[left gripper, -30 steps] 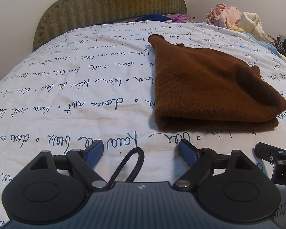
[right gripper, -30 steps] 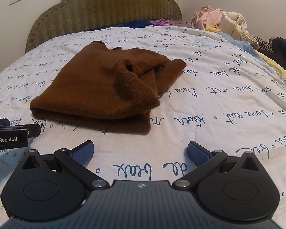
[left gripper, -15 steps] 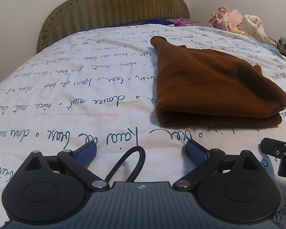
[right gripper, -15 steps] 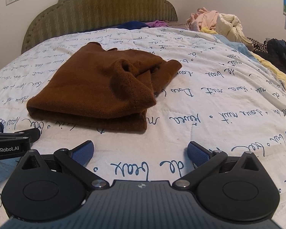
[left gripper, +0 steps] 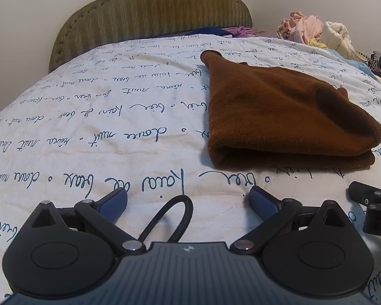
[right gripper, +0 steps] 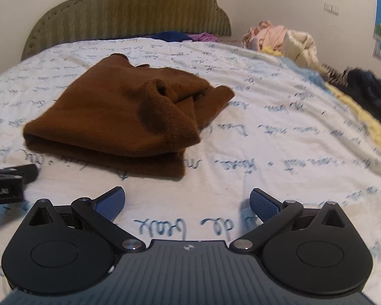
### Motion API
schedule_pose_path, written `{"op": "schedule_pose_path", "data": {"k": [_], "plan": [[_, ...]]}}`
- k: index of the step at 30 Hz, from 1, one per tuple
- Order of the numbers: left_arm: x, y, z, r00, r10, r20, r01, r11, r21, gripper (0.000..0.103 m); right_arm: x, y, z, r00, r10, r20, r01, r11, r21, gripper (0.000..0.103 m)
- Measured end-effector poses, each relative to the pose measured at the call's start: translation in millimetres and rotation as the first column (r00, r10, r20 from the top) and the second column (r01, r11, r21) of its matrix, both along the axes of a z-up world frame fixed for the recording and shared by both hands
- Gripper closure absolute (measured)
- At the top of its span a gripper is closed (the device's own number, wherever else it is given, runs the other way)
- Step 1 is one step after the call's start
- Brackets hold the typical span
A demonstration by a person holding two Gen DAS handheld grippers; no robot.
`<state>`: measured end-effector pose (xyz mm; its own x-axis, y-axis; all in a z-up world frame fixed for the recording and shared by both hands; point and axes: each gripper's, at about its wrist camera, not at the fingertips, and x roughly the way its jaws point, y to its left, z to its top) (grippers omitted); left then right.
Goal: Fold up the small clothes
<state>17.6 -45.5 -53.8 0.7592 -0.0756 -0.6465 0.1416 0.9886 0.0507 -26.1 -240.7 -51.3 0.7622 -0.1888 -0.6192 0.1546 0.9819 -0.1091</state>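
We note the left gripper (left gripper: 188,200) has just been opening, now spread, nothing between; right gripper (right gripper: 188,200) spread, empty. Folded brown garment (left gripper: 279,117) at one o'clock on the bedspread (left gripper: 89,127), long axis toward the headboard (left gripper: 152,12).

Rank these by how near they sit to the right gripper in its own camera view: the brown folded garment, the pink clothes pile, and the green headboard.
From the right gripper:
1. Brown folded garment, just ahead, to the left.
2. Pink clothes pile, far right corner of the bed.
3. Green headboard, at the bed's far end; too close to the pile to rank firmly.

Garment (left gripper: 279,119) on bedspread (left gripper: 101,127)
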Motion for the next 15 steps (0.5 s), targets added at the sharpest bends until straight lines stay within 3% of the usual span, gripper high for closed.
{"op": "schedule_pose_path", "data": {"k": [9,15], "plan": [[-2,-2,-1,1.000,0.009,0.007,-0.009,1.000,0.002,0.000,1,-13,-7,1.000,0.003,0.007,-0.003,0.996,0.085,0.000],[-2,-3,-1,1.000,0.009,0.009,-0.009,1.000,0.012,0.000,0,-9,-8,1.000,0.005,0.011,-0.005,0.998,0.069,0.000]]}}
